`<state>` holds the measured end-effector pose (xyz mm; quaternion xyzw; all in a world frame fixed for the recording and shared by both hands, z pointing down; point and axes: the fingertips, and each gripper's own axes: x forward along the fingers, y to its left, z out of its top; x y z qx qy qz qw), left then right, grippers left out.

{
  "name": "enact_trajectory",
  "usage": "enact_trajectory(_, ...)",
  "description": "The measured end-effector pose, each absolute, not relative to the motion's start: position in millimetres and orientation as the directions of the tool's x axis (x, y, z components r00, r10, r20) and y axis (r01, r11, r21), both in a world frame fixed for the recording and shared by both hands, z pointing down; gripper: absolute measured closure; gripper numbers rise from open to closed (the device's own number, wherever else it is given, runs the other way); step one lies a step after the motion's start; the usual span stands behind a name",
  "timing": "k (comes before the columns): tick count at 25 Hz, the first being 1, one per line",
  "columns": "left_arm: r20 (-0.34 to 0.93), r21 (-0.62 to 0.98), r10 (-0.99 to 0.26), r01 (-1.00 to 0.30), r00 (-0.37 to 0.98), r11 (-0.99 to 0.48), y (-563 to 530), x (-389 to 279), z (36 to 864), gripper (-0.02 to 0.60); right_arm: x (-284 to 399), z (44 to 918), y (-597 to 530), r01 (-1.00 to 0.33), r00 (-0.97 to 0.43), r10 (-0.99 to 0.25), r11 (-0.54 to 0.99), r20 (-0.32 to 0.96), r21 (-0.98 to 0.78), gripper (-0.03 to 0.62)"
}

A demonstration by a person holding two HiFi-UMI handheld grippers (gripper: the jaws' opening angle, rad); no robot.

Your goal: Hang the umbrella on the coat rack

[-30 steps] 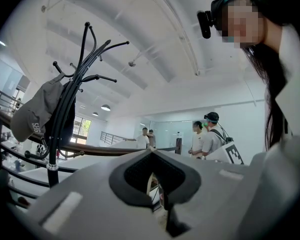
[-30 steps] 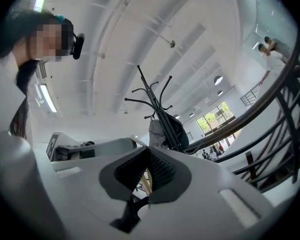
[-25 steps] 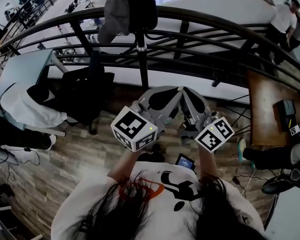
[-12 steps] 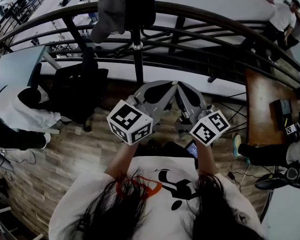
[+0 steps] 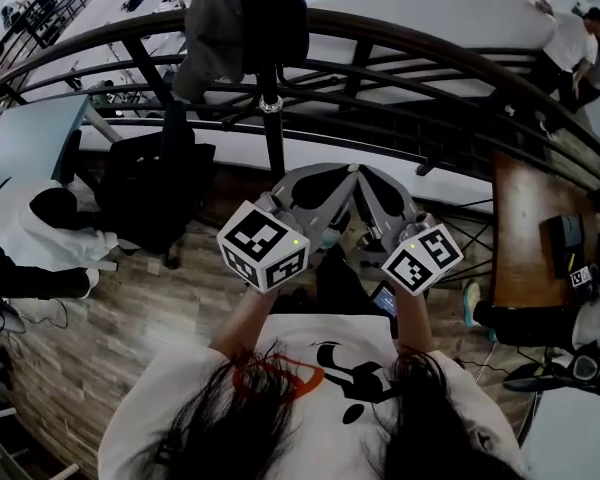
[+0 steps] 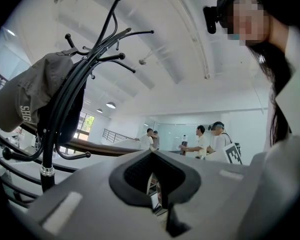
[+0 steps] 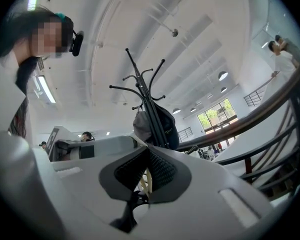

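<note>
Left tongs (image 5: 342, 178) and right tongs (image 5: 368, 178) both pinched narrow, nothing between either pair. Their tips meet just in front of the coat rack (image 5: 271, 128) pole. On the rack I see a grey cap (image 6: 30, 94) with white lettering, roughly "SHG", and a dark bag (image 7: 165, 126) with small white print I can't read. Curved railing (image 5: 430, 53) just behind the rack
</note>
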<state>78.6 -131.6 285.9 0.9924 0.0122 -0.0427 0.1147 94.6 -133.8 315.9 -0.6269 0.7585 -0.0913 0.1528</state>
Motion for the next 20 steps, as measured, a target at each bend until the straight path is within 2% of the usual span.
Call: enact_trajectory(20, -0.012, 0.233, -0.18, -0.172, 0.984, -0.957, -258.2, 191.3, 304.7, 0.581, 208.4, 332.8, -264.4, -0.846, -0.342, -0.929, 0.369, -0.139, -0.384, 0.569)
